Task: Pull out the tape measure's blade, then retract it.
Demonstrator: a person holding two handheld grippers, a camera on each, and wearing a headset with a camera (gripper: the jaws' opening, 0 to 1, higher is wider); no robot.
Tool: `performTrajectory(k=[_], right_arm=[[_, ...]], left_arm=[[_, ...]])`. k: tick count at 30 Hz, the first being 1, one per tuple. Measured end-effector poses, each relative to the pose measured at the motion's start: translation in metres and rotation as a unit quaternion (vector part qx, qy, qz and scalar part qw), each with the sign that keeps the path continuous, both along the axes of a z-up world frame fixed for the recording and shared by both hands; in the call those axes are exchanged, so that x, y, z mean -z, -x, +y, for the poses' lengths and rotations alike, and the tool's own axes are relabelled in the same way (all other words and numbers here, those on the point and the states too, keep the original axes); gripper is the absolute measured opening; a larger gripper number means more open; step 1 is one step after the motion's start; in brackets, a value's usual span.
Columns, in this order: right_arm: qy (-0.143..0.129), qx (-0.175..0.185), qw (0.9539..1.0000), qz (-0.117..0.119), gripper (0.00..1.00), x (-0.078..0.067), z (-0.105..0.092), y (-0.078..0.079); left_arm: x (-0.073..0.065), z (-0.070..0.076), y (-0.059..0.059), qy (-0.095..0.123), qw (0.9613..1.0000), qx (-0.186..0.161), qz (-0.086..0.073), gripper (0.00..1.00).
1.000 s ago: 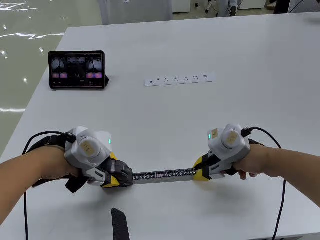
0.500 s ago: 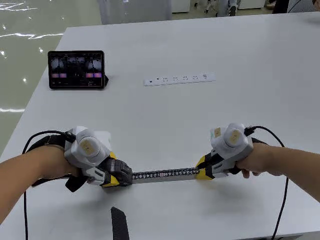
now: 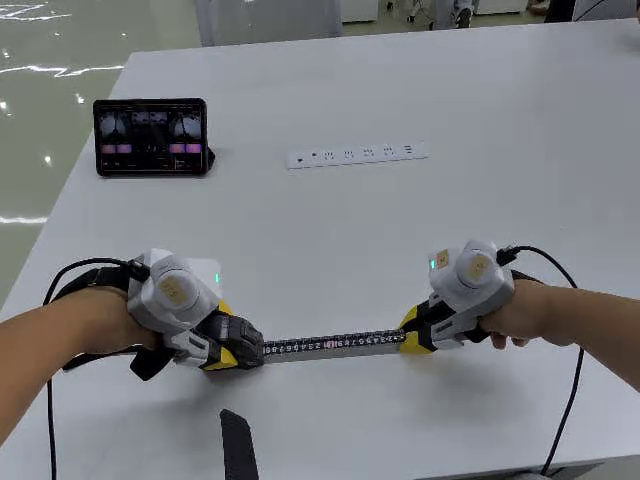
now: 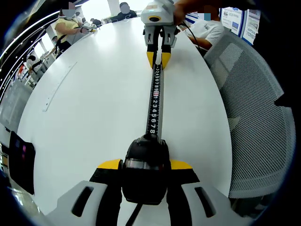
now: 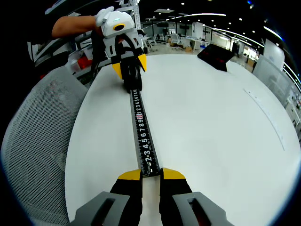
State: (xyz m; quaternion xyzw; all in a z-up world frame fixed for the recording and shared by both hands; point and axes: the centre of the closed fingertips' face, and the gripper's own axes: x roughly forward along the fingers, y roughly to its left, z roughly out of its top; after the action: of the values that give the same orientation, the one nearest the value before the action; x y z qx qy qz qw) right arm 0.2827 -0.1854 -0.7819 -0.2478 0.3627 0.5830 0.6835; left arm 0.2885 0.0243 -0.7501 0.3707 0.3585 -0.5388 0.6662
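Observation:
The tape measure's black case (image 3: 243,345) sits between the yellow-tipped jaws of my left gripper (image 3: 232,350), which is shut on it, low over the white table (image 3: 330,240). Its blade (image 3: 335,344), black with white numbers, runs out to the right. My right gripper (image 3: 410,334) is shut on the blade's end. In the left gripper view the case (image 4: 146,172) is held in my left gripper (image 4: 146,165) and the blade (image 4: 154,101) stretches away to the right gripper (image 4: 158,59). In the right gripper view my right gripper (image 5: 151,175) pinches the blade (image 5: 141,127), which leads to the left gripper (image 5: 128,66).
A tablet (image 3: 150,137) stands propped at the table's far left. A white power strip (image 3: 348,156) lies across the middle. A black strap (image 3: 238,445) lies at the near edge. Cables trail from both grippers. A mesh chair (image 4: 254,117) stands beside the table.
My right gripper has moved to the right with the blade's end, so more of the blade is out. The left gripper and the case have stayed put.

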Motion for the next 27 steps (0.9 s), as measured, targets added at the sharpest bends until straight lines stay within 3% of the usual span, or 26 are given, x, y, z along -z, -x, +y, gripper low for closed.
performTrajectory(k=[27], right_arm=[[0.002, 0.012, 0.9999, 0.002, 0.09, -0.003, -0.018, 0.002]], left_arm=[[0.000, -0.001, 0.000, 0.002, 1.0000, 0.000, 0.000, 0.31]])
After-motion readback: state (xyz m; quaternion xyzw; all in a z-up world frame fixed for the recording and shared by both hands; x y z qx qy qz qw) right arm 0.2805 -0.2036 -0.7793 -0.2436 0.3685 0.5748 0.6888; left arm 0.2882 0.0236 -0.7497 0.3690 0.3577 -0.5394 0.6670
